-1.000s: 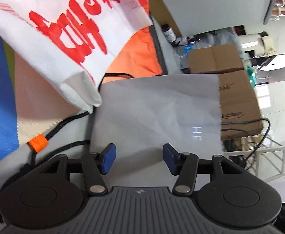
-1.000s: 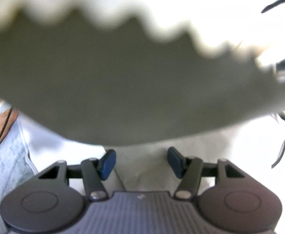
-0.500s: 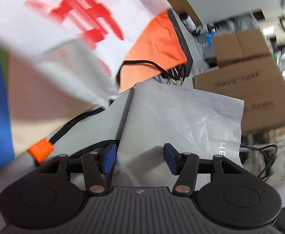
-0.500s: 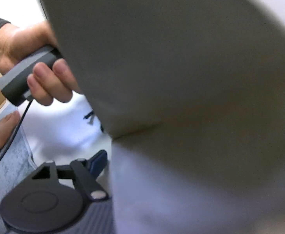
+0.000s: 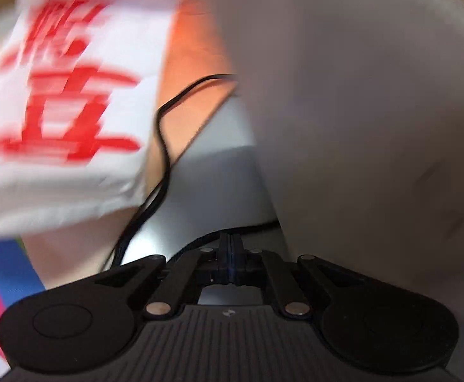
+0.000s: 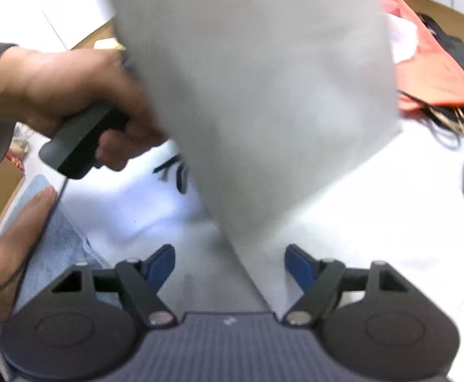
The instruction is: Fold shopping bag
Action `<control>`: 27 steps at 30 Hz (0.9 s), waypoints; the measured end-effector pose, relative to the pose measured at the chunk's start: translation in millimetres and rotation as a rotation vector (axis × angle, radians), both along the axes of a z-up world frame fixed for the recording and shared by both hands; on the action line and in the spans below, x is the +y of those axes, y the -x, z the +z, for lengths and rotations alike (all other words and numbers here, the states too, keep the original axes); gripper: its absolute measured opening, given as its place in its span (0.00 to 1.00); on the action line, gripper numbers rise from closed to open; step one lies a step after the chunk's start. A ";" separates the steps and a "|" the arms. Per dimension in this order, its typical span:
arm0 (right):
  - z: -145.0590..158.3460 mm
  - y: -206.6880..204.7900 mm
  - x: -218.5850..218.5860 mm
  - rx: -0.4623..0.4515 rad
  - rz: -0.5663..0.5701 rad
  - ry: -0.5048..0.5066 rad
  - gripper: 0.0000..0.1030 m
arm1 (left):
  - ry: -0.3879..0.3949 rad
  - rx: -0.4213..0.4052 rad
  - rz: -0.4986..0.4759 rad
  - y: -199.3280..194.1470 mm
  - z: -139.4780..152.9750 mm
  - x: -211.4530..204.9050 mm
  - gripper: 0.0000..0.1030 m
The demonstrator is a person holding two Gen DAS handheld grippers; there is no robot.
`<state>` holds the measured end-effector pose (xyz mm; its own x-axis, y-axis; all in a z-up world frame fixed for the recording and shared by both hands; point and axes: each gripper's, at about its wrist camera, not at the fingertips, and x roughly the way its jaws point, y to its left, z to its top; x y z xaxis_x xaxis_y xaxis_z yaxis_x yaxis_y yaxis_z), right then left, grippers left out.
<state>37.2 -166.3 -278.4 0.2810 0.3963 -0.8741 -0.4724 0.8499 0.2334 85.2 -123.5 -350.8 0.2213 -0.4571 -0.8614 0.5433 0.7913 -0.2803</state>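
Observation:
The grey shopping bag (image 5: 375,127) is raised off the white table (image 6: 391,222) and fills the right side of the left wrist view. My left gripper (image 5: 230,261) is shut, its blue pads pressed together on the bag's edge. In the right wrist view the bag (image 6: 263,79) hangs as a blurred sheet. Its lower corner drops between the fingers of my right gripper (image 6: 229,254). Those jaws are closing but stand wide, and the pads do not touch the bag. A hand (image 6: 66,89) holds the left gripper's handle behind the sheet.
A white bag with red characters (image 5: 66,111) lies to the left, over an orange bag (image 5: 197,51) with black cords (image 5: 162,146). The orange bag (image 6: 432,76) also shows far right in the right wrist view. A forearm (image 6: 18,232) rests on blue-grey cloth (image 6: 57,248).
The left jaws have shut on the grey bag's edge, and the bag has swung up from flat. The left gripper rolled and moved sideways. The right gripper rose a little.

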 end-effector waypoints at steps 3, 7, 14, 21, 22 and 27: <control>-7.4 -12.1 -14.2 0.003 -0.056 -0.021 0.76 | 0.068 0.071 0.041 -0.4 0.6 4.6 0.04; -9.3 -18.1 -15.5 -0.023 -0.035 -0.001 0.76 | 0.269 0.115 0.096 -2.2 16.5 35.2 0.04; -5.4 -14.7 -2.1 -0.081 0.016 0.020 0.82 | 0.554 0.237 0.079 -13.4 36.1 39.5 0.04; -6.0 -12.1 -0.8 -0.126 0.020 0.024 0.83 | 0.557 0.323 0.045 -32.6 16.4 -16.8 0.04; -6.2 -11.7 -0.6 -0.133 0.020 0.025 0.83 | 0.546 0.343 0.042 -32.8 9.8 -24.7 0.04; -0.1 -13.0 -0.5 -0.142 0.024 0.019 0.83 | 0.457 0.361 0.019 -28.8 -10.6 -47.0 0.03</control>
